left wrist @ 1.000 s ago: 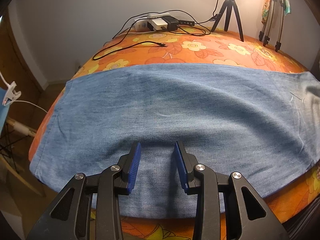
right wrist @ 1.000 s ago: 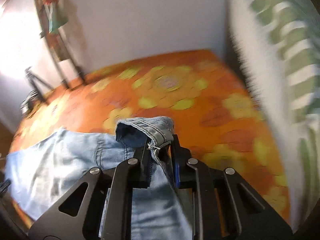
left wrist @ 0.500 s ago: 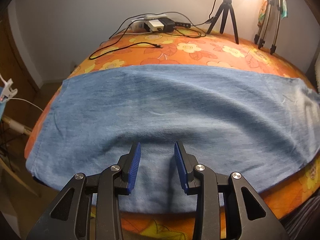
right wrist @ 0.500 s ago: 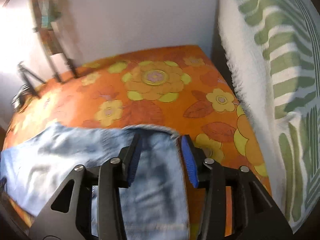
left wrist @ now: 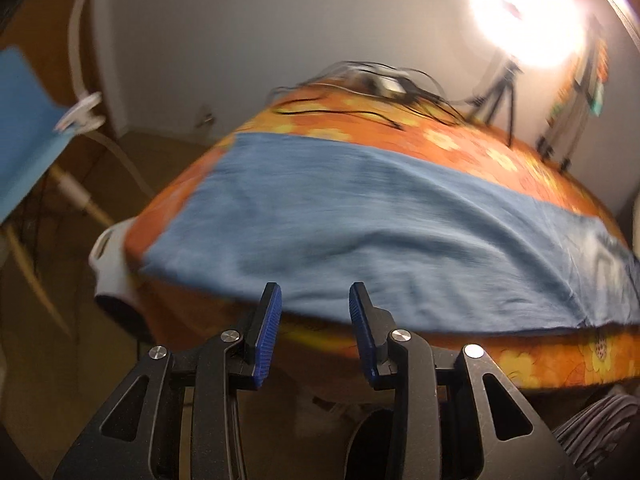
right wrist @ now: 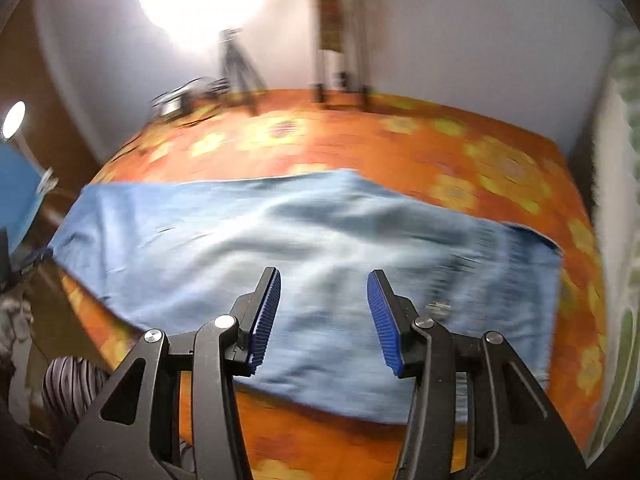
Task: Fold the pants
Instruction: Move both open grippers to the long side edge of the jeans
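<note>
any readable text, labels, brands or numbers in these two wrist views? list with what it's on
None readable.
Jeans: no visible label; the small metal piece near the waist is blurred.
Devices and cables at the far edge of the orange floral cover: motion-blurred, any markings illegible.
Left tongs and right tongs: no markings visible.

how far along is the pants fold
Done: the pants lie flat across the bed as one long strip, apparently folded leg over leg. In hand: nothing; the left gripper and right gripper are open and empty. Left: probably the crosswise folds.
</note>
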A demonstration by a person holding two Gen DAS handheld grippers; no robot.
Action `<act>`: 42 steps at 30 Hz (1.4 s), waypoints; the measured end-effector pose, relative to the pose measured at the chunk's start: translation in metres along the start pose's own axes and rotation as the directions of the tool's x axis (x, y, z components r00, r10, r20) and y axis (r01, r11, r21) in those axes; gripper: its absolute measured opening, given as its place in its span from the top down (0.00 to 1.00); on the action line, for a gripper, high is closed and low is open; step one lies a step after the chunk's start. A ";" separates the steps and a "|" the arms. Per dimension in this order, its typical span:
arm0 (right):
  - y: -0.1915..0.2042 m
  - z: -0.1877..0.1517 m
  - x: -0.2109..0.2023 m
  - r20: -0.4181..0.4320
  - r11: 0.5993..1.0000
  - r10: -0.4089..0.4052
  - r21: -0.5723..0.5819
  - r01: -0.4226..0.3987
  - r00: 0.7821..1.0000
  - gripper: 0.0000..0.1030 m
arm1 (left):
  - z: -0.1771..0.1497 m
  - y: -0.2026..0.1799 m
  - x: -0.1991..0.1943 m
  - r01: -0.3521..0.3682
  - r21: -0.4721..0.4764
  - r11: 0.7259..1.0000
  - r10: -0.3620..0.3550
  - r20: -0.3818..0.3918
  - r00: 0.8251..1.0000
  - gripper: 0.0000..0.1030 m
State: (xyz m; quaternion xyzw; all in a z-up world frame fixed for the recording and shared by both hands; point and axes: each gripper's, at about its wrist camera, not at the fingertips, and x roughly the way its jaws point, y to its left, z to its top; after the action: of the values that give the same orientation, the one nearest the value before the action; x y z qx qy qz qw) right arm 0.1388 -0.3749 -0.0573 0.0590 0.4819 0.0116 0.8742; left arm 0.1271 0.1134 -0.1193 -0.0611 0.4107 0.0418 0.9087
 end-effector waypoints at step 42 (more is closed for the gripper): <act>0.446 0.077 0.189 -0.293 0.757 0.358 -0.465 -0.459 0.887 0.54 | -0.003 0.147 0.070 0.104 -0.604 0.790 -0.128 0.004 0.992 0.70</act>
State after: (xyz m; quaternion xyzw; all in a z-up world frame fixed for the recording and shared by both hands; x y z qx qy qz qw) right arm 0.3210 0.0751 -0.1248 -0.0774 0.5152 0.3384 0.7836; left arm 0.1530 0.2601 -0.1851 -0.3728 0.3884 0.1135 0.8350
